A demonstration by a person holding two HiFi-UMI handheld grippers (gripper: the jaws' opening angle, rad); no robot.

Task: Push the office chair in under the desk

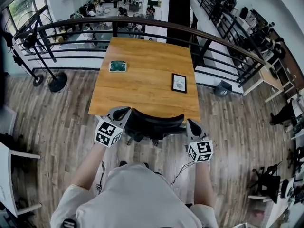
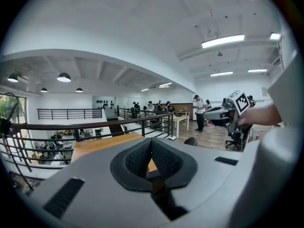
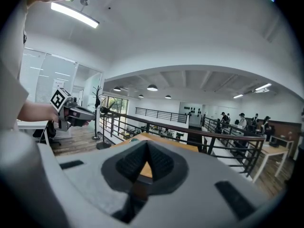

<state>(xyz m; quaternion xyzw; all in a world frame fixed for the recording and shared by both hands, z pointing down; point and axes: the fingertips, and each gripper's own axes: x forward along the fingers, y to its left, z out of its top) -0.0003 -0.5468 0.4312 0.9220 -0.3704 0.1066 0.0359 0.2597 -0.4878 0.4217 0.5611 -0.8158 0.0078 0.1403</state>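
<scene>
- Chair point(image 1: 154, 122) stood at the near edge of the tabletop point(image 1: 142, 87). Its black backrest ran along that edge, and parts of its base showed over the floor point(image 1: 57, 118) just short of the tabletop.
- Left tongs point(image 1: 122, 113) sat at the backrest's left end, by the tabletop's near-left corner. Their pads point(image 2: 137, 158) were pressed together with nothing between them.
- Right tongs point(image 1: 190, 124) sat at the backrest's right end, by the tabletop's near-right corner. Their pads point(image 3: 130, 165) were likewise pressed together and empty.
- Whether either pair actually touched the chair could not be told from above.
- A small green packet point(image 1: 118, 66) lay on the far-left part of the tabletop.
- A black-framed card point(image 1: 179, 83) lay on the tabletop's right side, closer to its near edge.
- A dark railing point(image 1: 142, 23) curved just beyond the tabletop's far edge.
- The person's forearms point(image 1: 90, 167) reached toward the tabletop from its near side, one behind each pair of tongs.
</scene>
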